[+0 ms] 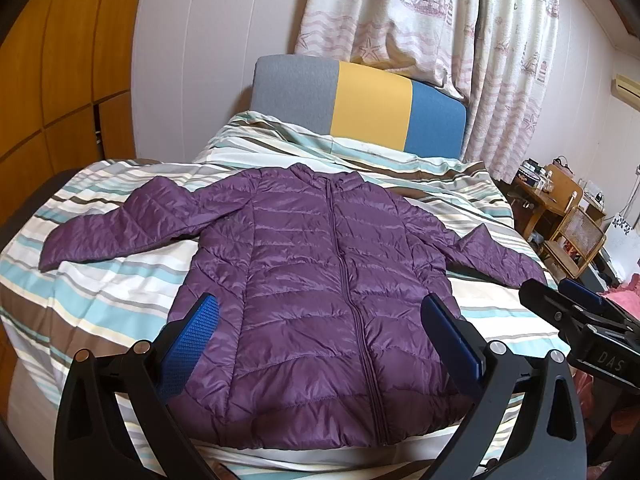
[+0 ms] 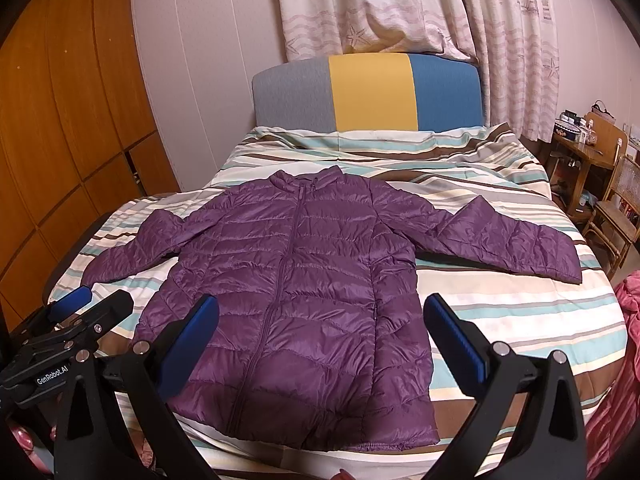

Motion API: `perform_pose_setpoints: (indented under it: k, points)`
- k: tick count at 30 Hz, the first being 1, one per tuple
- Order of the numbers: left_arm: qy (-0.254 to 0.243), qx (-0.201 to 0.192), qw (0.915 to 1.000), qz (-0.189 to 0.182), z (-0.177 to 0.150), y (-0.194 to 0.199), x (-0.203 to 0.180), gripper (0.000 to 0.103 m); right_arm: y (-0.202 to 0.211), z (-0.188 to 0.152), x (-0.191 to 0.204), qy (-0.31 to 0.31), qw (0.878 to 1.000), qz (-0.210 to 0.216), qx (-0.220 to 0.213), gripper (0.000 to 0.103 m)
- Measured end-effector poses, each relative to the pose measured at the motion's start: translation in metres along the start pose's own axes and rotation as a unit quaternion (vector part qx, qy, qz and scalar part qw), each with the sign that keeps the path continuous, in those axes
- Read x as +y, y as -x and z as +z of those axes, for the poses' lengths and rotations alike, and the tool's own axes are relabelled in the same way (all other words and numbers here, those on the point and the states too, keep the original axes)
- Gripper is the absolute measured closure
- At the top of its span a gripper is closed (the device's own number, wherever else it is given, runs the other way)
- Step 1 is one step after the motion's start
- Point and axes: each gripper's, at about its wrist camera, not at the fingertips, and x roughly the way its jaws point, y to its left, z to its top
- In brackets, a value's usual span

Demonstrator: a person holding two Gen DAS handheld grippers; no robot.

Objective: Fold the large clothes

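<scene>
A purple quilted puffer jacket (image 1: pixel 312 280) lies flat, front up and zipped, on the striped bed, both sleeves spread out to the sides; it also shows in the right wrist view (image 2: pixel 296 292). My left gripper (image 1: pixel 320 312) is open and empty, held above the jacket's hem end. My right gripper (image 2: pixel 320 312) is open and empty, above the hem, slightly to the right. Each gripper shows in the other's view: the right gripper (image 1: pixel 560 292) at the right edge, the left gripper (image 2: pixel 96 300) at the left.
The bed has a striped cover (image 1: pixel 100 292) and a grey, yellow and blue headboard (image 1: pixel 360 104). A wooden wardrobe (image 2: pixel 68 140) stands left. Curtains (image 2: pixel 400 4) hang behind. A wooden table and chair (image 2: pixel 600 184) stand right. Pink cloth (image 2: pixel 624 340) lies at the right edge.
</scene>
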Motion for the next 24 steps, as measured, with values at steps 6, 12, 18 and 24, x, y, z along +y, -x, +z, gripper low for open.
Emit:
perform_pose_setpoints:
  k: [6,12,18,24]
  points:
    - [0.000,0.002,1.0000,0.000,-0.001,0.001,-0.002,0.003,-0.001,0.001,0.000,0.000,1.000,0.001,0.002,0.002]
    - [0.000,0.003,1.0000,0.000,-0.004,0.004,-0.008,0.003,-0.001,0.001,0.000,-0.001,1.000,0.001,0.003,0.002]
    - [0.001,0.004,1.0000,-0.001,-0.003,0.004,-0.007,0.003,-0.003,0.001,-0.001,0.000,1.000,0.000,0.005,0.002]
    - [0.002,0.006,1.0000,-0.002,-0.008,0.006,-0.013,0.003,-0.004,0.000,-0.001,-0.005,1.000,0.000,0.006,0.002]
